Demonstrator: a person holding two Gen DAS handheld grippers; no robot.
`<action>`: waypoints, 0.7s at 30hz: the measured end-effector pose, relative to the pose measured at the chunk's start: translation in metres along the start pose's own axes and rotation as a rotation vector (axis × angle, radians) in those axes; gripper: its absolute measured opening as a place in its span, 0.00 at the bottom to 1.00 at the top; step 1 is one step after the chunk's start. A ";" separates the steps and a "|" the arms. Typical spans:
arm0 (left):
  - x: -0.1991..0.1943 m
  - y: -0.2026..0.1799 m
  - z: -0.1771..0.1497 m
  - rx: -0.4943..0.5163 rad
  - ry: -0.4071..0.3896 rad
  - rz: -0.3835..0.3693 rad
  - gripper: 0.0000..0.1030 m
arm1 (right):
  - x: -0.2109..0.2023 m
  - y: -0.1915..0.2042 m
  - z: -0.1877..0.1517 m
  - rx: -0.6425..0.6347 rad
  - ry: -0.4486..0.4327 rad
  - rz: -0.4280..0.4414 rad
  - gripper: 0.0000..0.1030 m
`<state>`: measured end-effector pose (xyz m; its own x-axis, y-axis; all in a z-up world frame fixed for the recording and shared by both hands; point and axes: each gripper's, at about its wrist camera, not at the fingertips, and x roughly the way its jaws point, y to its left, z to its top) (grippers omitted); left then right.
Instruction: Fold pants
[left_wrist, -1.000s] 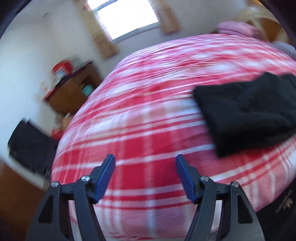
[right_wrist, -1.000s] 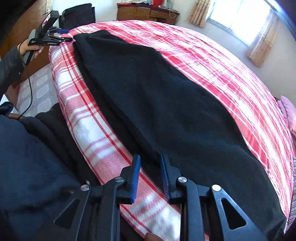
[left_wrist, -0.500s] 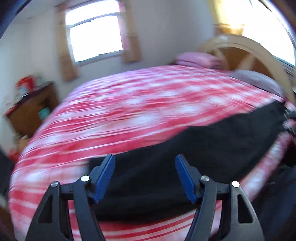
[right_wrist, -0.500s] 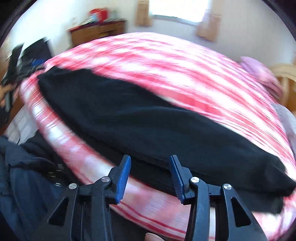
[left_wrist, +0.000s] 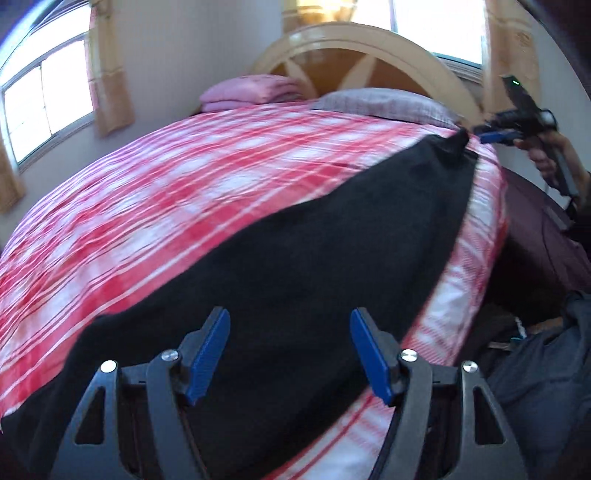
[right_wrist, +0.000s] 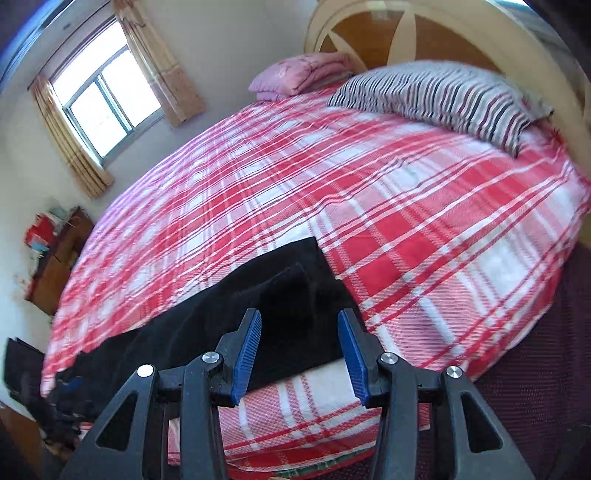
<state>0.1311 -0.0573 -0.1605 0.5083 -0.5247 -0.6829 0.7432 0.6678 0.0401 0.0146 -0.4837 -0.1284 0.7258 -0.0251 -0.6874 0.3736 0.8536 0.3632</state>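
Black pants (left_wrist: 303, 280) lie stretched along the near edge of a bed with a red and white plaid cover (left_wrist: 166, 199). My left gripper (left_wrist: 290, 350) is open and empty, just above one end of the pants. My right gripper (right_wrist: 299, 350) is open and empty, hovering over the other end of the pants (right_wrist: 280, 295), where the fabric shows a folded edge. The right gripper also shows in the left wrist view (left_wrist: 517, 129) at the far end of the pants.
A striped pillow (right_wrist: 443, 96) and a folded pink blanket (right_wrist: 306, 74) lie by the wooden headboard (right_wrist: 406, 33). A wooden cabinet (right_wrist: 55, 258) stands by the far wall under curtained windows. Dark floor matting (right_wrist: 535, 350) runs beside the bed.
Both cameras have swung toward the headboard. The right gripper opened wider and moved to the far end of the pants. The left gripper now hovers over the other end.
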 end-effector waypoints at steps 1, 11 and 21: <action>0.003 -0.006 0.002 0.010 0.004 -0.016 0.68 | 0.003 0.001 0.002 0.002 0.005 0.010 0.44; 0.045 -0.047 0.012 0.096 0.113 -0.108 0.39 | 0.027 0.014 0.009 -0.121 0.003 -0.034 0.23; 0.050 -0.056 0.016 0.132 0.149 -0.089 0.07 | 0.026 0.036 0.023 -0.240 -0.029 -0.082 0.06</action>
<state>0.1218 -0.1295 -0.1859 0.3756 -0.4879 -0.7879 0.8378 0.5423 0.0635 0.0604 -0.4652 -0.1190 0.7163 -0.1114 -0.6888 0.2866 0.9471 0.1449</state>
